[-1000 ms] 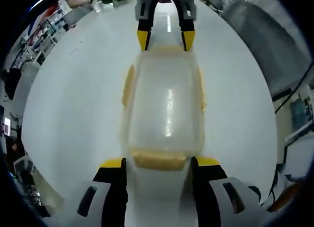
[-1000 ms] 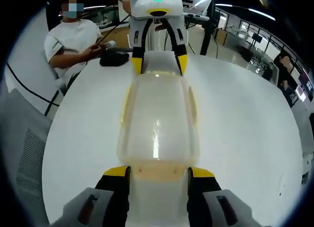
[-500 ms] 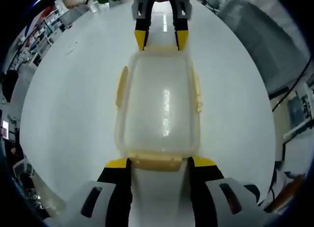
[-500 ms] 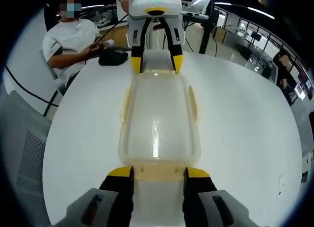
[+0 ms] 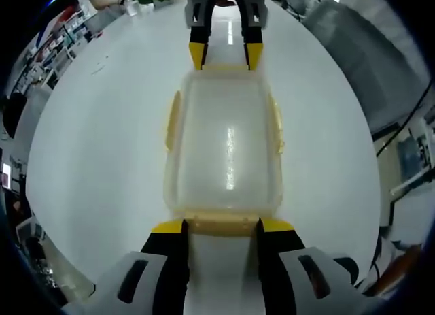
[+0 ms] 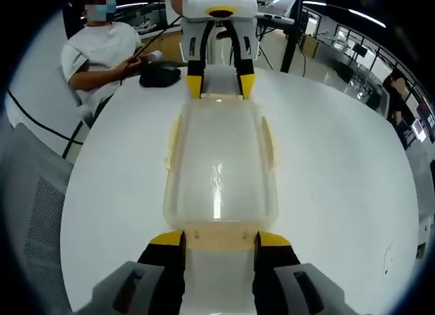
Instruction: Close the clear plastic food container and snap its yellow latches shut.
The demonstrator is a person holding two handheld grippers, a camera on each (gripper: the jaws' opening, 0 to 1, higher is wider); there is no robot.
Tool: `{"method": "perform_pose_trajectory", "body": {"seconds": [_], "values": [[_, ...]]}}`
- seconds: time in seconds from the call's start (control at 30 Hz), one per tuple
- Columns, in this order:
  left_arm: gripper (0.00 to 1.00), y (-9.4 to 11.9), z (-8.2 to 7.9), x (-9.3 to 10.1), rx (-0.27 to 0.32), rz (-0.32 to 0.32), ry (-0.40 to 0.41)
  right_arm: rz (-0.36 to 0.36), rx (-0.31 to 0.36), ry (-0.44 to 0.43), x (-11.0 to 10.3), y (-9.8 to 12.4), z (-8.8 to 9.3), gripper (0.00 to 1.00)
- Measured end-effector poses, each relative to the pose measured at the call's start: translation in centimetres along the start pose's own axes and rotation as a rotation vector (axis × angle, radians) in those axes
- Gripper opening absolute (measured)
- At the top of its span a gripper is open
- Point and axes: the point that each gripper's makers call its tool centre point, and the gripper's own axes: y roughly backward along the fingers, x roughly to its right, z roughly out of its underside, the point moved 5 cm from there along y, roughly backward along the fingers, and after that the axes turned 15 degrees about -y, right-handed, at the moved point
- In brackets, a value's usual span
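You are working the end-latch step: the box (image 5: 224,145) is sitting lid-on at mid table (image 5: 95,158), long axis running between your two tools. In the left gripper view the left gripper (image 5: 221,228) is straddling the near end latch (image 5: 221,224), jaws apart, yellow tips just outside the latch's two corners; contact looks likely but can't be confirmed. The right gripper (image 5: 225,54) is facing it at the far end, jaws also apart, tips at the far latch (image 5: 225,68). The right gripper view gives the mirror reading: right gripper (image 6: 219,237) flanking its near latch (image 6: 219,237), left gripper (image 6: 221,86) opposite. Side latches, e.g. the left-side one (image 5: 173,121) and the right-side one (image 5: 276,124), are angling out from the walls, so appear not snapped; judgement only, plastic is translucent and glare is hiding the seam. Whether the end latches are already home can't be told. A seated person (image 6: 102,53) is at the far table edge, w/ a dark object (image 6: 160,75) beside the hand. Next move, in my judgement: press each end flap down and inward against the box wall, both ends together so the box is not sliding, then move on to the side latches. Keep tips square on the flap; a skewed push would likely skid the box.
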Motion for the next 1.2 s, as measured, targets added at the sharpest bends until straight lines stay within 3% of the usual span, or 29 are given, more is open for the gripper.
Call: {"method": "perform_pose_trajectory", "body": {"seconds": [0.33, 0.47, 0.87, 1.2], "values": [[0.38, -0.27, 0.04, -0.08, -0.022, 0.017, -0.001, -0.002, -0.006, -0.005, -0.08, -0.09, -0.15, 0.36], [0.38, -0.45, -0.21, -0.04, -0.054, 0.026, -0.016, 0.000, -0.029, 0.004, -0.16, -0.09, -0.31, 0.36], [0.36, -0.46, -0.36, 0.28, -0.137, 0.017, 0.041, 0.009, -0.043, -0.002, -0.23, 0.08, -0.35, 0.33], [0.36, -0.14, -0.25, 0.58, -0.118, -0.009, 0.044, 0.011, -0.054, 0.006, -0.31, 0.11, -0.43, 0.33]]}}
